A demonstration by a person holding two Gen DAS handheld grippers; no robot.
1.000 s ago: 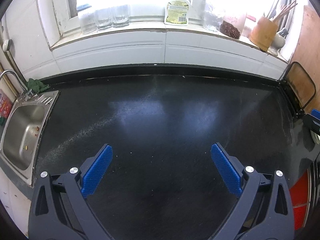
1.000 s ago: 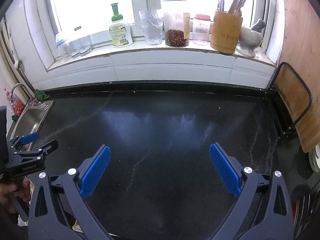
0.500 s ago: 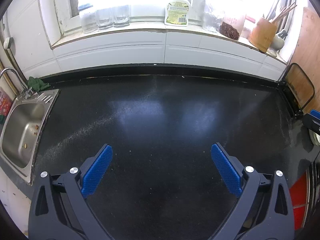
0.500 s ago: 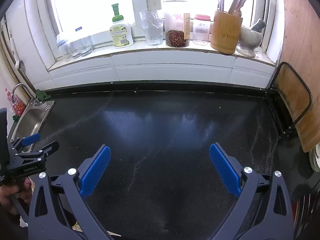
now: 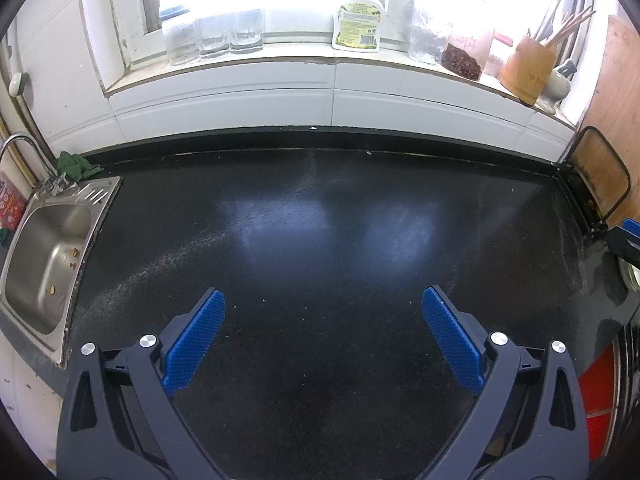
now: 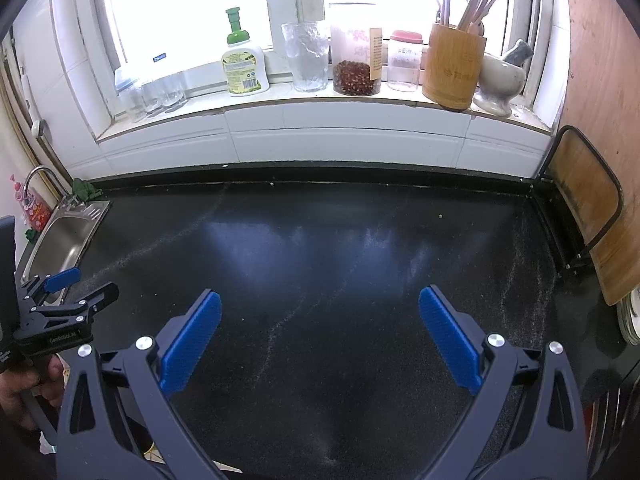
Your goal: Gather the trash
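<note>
Trash here amounts to little: a pale crumb [image 6: 440,215] lies alone on the far right part of the black countertop [image 6: 320,264], another tiny white speck [image 5: 369,153] sits close to the back edge, and a few brownish scraps [image 5: 73,253] rest on the floor of the steel sink [image 5: 48,264]; what any of them are made of is too small to tell. Faint grey streaks of dust or grit cross the counter, whose dark, finely speckled face is glossy enough to mirror the window light. Both grippers hover over it with nothing held: the left gripper [image 5: 324,308] has its ribbed blue pads [image 5: 196,340] spread wide apart on black frames, and the right gripper [image 6: 320,306] is spread just as wide. In the right wrist view the left gripper also appears at the left edge, held by a hand [image 6: 28,384]. A rumpled green cloth [image 5: 76,166] lies behind the sink by the curved tap [image 5: 22,148]. White tiles rise to a windowsill carrying clear glasses [image 5: 216,38], a green-capped soap bottle [image 6: 244,64], a ribbed tumbler [image 6: 306,58], a jar of reddish-brown bits [image 6: 356,62], a pink-lidded jar [image 6: 405,60], a bamboo utensil holder [image 6: 454,66] and a stone mortar [image 6: 500,80]. A wooden cutting board [image 6: 580,208] stands in a black wire rack on the right.
</note>
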